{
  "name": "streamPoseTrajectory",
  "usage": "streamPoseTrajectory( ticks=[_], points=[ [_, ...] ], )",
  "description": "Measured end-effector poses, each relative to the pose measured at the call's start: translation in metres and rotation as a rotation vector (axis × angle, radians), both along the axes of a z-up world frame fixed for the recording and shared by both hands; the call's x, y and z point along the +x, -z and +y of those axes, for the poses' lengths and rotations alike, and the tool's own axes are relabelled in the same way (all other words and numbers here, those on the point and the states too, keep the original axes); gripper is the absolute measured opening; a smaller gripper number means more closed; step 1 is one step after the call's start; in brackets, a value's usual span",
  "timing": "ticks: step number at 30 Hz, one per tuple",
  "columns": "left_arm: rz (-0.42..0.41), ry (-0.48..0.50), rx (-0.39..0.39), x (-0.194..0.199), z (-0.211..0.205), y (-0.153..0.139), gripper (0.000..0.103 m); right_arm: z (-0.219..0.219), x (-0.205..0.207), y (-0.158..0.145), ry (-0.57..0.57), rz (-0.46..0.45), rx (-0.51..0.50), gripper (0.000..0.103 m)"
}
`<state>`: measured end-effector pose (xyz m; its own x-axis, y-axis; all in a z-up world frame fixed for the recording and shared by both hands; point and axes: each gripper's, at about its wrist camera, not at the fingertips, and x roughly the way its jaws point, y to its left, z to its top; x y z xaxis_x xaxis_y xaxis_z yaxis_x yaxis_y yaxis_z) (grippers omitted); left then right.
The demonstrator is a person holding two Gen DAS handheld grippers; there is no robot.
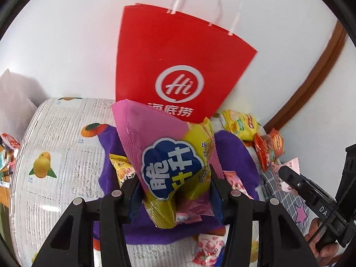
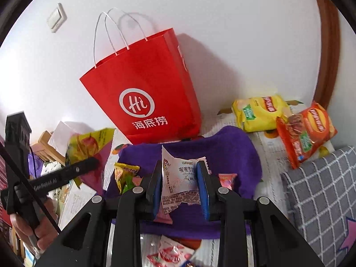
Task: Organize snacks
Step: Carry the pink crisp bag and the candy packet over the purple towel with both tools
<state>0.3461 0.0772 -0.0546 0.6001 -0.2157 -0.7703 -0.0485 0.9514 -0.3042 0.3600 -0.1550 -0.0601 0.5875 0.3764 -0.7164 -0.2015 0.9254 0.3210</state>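
Note:
My left gripper [image 1: 173, 178] is shut on a pink and yellow snack bag [image 1: 169, 155] and holds it up in front of the red paper bag [image 1: 175, 66]; the same snack bag shows in the right wrist view [image 2: 89, 146]. My right gripper [image 2: 180, 175] is shut on a white snack packet [image 2: 178, 178] above the purple cloth [image 2: 222, 155]. The red paper bag [image 2: 142, 93] stands open against the wall. Small candy packets [image 2: 124, 173] lie on the purple cloth [image 1: 235, 155].
A yellow chip bag [image 2: 260, 113] and an orange chip bag [image 2: 307, 131] lie at the right. A grey checked cushion [image 2: 322, 195] is at the lower right. Pink candy packets [image 2: 169, 253] lie near the front. A fruit-print tablecloth [image 1: 55, 155] covers the table.

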Motion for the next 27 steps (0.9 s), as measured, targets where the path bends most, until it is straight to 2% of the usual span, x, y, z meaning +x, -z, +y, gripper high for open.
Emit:
streamPoseTrajectory(
  ticks=[5, 11, 17, 22, 27],
  points=[
    [0.038, 0.006, -0.044, 0.01, 0.006, 0.016, 0.049, 0.011, 0.024, 0.013, -0.007, 0.02, -0.012, 0.029],
    [0.056, 0.004, -0.054, 0.016, 0.009, 0.024, 0.049, 0.016, 0.039, 0.021, -0.003, 0.018, 0.011, 0.029],
    [0.073, -0.003, -0.048, 0.021, 0.013, 0.031, 0.049, 0.016, 0.049, 0.037, -0.024, 0.075, 0.031, 0.029],
    [0.109, -0.004, -0.077, 0.027, 0.018, 0.042, 0.049, 0.015, 0.05, 0.044, -0.03, 0.082, -0.036, 0.029],
    [0.118, -0.019, -0.07, 0.028, 0.02, 0.045, 0.049, 0.003, 0.053, 0.05, -0.025, 0.119, -0.067, 0.029]
  ],
)
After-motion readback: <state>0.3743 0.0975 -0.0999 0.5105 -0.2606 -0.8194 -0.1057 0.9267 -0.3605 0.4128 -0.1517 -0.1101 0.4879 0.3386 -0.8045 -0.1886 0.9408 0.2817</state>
